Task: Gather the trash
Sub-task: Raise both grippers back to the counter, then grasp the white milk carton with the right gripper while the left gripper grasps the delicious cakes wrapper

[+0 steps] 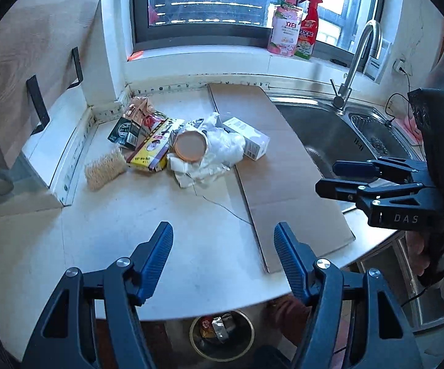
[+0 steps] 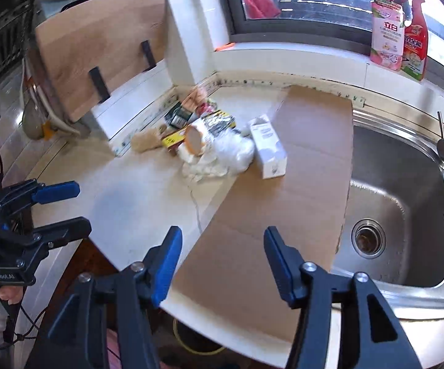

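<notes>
Left wrist view showed my left gripper (image 1: 223,258) with its blue-padded jaws apart and nothing between them, above the pale countertop (image 1: 166,215); my right gripper (image 1: 325,176), seen at the right edge over the steel sink (image 1: 329,135), likewise stood apart and empty; right wrist view confirmed both. Trash lay heaped at the back corner of the counter: a yellow printed carton (image 1: 149,153), a round tan-lidded tub (image 1: 190,147), crumpled white plastic wrapping (image 1: 222,147), a white rectangular box (image 1: 249,138) resting partly on the flat brown cardboard sheet (image 1: 283,166); a round bin (image 1: 222,335) below the counter edge already held a few wrappers. I judged the task begun but mostly undone; the heap remained to be carried down.
</notes>
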Demonstrator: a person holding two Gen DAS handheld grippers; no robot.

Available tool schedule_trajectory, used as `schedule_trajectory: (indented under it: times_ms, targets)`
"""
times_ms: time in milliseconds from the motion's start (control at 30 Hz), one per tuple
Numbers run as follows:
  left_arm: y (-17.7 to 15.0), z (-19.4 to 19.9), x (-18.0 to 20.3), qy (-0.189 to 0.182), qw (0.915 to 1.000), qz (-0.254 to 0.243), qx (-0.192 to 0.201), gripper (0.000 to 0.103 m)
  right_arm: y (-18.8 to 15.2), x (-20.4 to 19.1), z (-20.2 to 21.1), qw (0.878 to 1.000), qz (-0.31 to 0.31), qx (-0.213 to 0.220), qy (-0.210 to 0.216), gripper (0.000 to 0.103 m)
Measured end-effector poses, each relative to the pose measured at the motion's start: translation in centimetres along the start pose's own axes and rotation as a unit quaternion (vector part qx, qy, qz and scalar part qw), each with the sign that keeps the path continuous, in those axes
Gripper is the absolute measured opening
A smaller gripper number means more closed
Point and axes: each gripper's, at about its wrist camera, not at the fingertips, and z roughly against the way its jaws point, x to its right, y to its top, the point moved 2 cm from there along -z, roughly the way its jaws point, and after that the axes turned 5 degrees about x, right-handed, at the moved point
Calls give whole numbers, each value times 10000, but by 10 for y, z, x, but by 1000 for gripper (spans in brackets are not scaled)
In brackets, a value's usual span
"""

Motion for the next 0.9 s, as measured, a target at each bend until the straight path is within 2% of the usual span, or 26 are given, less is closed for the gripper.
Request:
schedule_trajectory:
  times_ms: [100, 333, 567, 900]
  targets:
    - [26, -23, -11, -15, 9999, 126, -99, 66, 19, 19, -25, 9998, 25, -50, -179, 59]
    - [70, -82, -38, -13, 9984, 527, -178, 66, 36, 45, -85, 9988, 2, -304, -389, 59]
    - [89, -135, -50, -122, 9951, 874, -435, 66, 45, 51, -122, 9979, 109, -444, -451, 59]
    - [92, -183, -46, -48, 9940, 874, -659, 66, 49, 48, -139, 9983, 244, -397, -359, 59]
